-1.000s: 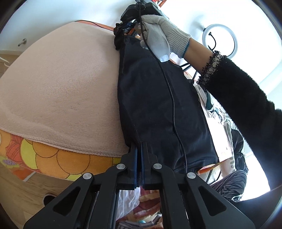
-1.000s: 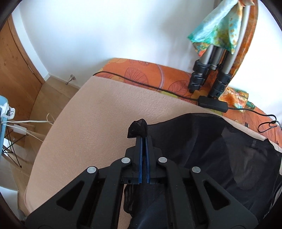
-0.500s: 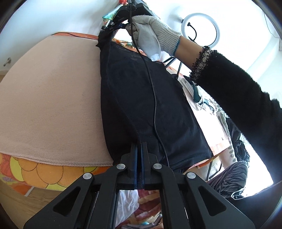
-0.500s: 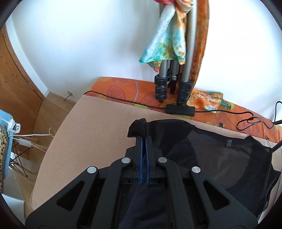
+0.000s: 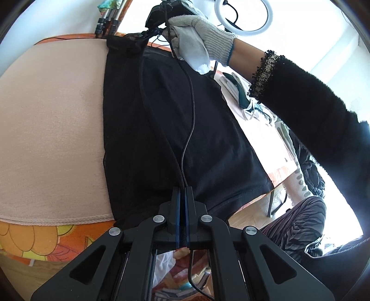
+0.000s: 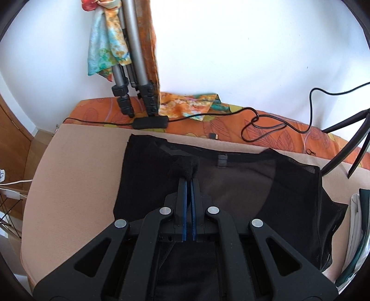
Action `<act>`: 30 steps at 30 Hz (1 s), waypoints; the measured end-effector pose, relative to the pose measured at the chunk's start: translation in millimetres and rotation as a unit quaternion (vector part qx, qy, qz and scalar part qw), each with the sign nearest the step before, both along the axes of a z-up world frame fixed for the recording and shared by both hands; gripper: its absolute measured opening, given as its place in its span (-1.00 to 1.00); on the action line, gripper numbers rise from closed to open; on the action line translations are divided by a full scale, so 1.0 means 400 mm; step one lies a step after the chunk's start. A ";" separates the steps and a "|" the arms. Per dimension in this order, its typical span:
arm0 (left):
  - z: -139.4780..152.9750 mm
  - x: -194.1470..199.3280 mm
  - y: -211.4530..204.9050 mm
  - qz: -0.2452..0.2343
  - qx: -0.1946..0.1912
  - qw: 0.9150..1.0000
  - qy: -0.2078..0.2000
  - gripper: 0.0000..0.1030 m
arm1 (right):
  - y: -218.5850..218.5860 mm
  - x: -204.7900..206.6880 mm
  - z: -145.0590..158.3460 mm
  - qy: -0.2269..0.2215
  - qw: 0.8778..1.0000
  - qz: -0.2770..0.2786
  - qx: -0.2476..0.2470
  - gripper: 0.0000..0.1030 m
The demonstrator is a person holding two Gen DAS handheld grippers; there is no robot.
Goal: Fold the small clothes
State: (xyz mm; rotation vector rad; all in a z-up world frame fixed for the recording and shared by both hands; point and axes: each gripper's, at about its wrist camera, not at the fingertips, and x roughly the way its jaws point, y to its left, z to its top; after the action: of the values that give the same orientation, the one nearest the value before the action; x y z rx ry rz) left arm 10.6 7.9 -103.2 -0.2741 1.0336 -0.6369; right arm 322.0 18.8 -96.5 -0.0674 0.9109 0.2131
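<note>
Two views, and we list the left wrist first. Our left gripper (image 5: pixel 182 192) has its jaws pressed together on the near hem of a black garment (image 5: pixel 175 120). That garment is stretched from these jaws to the far end of a beige blanket (image 5: pixel 50 120), its left part lying on the blanket. At the far end we see our right hand (image 5: pixel 196 39) in a white knit glove, wrapped around the right gripper (image 5: pixel 151 31), which pinches a bunched far corner of the garment. A black cable (image 5: pixel 190 111) hangs from that hand across the cloth toward our near jaws. A black fuzzy sleeve (image 5: pixel 307 111) with a lace cuff covers the forearm. Under the blanket's near edge lies an orange flowered cover (image 5: pixel 41 240). A white ring lamp (image 5: pixel 242 17) stands behind the hand, and light folded clothes (image 5: pixel 242 92) sit to the right of the garment.

Right wrist view next. Here we see the right gripper (image 6: pixel 189 183) closed narrow, a small wad of black cloth clamped at its tips. The garment (image 6: pixel 277 192) spreads beyond and to the right over the blanket (image 6: pixel 76 176), sheer enough that the beige shows through. Its far hem carries a small tag (image 6: pixel 222 159). Behind it the orange cover (image 6: pixel 289 132) bears a looped black cable (image 6: pixel 261 126) and a black adapter box (image 6: pixel 150 122). Grey tripod legs (image 6: pixel 131 76) stand at the wall with a colourful scarf (image 6: pixel 106 48) draped over them.
</note>
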 end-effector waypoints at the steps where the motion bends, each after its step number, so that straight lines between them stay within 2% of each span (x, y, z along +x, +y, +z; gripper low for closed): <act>1: -0.004 0.001 -0.004 -0.003 0.001 1.000 0.003 -0.97 | -0.006 0.002 -0.009 0.003 1.000 -0.002 -0.003 -0.93; 8: -0.017 0.015 -0.024 -0.012 0.006 1.000 0.015 -0.95 | -0.020 0.025 -0.058 0.035 0.999 -0.007 0.000 -0.92; 9: -0.017 0.016 -0.028 -0.016 0.004 1.000 0.016 -0.92 | -0.023 0.023 -0.057 0.037 0.999 -0.008 -0.003 -0.78; 10: -0.014 0.016 -0.030 -0.021 -0.001 1.000 0.017 -0.81 | -0.027 0.019 -0.055 0.038 0.999 -0.009 -0.005 -0.45; 11: -0.013 0.015 -0.034 -0.025 -0.006 0.999 0.020 -0.61 | -0.034 0.013 -0.048 0.035 0.999 -0.010 -0.005 -0.23; 12: -0.013 0.013 -0.038 -0.031 -0.011 0.999 0.024 -0.51 | -0.045 0.003 -0.036 0.026 1.000 -0.013 -0.005 0.12; 13: -0.009 0.008 -0.041 -0.036 -0.017 0.999 0.022 -0.46 | -0.057 -0.009 -0.020 0.013 1.000 -0.018 -0.007 0.21; 17: 0.008 -0.009 -0.047 -0.044 -0.025 0.999 0.015 -0.46 | -0.121 -0.054 0.050 -0.005 1.000 -0.022 0.009 0.22; 23: 0.043 -0.049 -0.024 -0.051 -0.072 0.996 0.003 -0.46 | -0.244 -0.179 0.172 -0.034 0.998 -0.016 0.048 0.28; 30: 0.036 -0.089 -0.051 -0.039 -0.049 0.998 -0.024 -0.46 | -0.393 -0.354 0.275 -0.070 0.995 -0.009 0.076 0.29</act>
State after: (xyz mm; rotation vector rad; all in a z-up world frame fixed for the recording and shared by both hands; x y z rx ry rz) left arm -24.9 -12.4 -88.6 -0.3044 0.9724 -0.7617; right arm 180.5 -138.5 13.4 0.0668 0.7522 0.2575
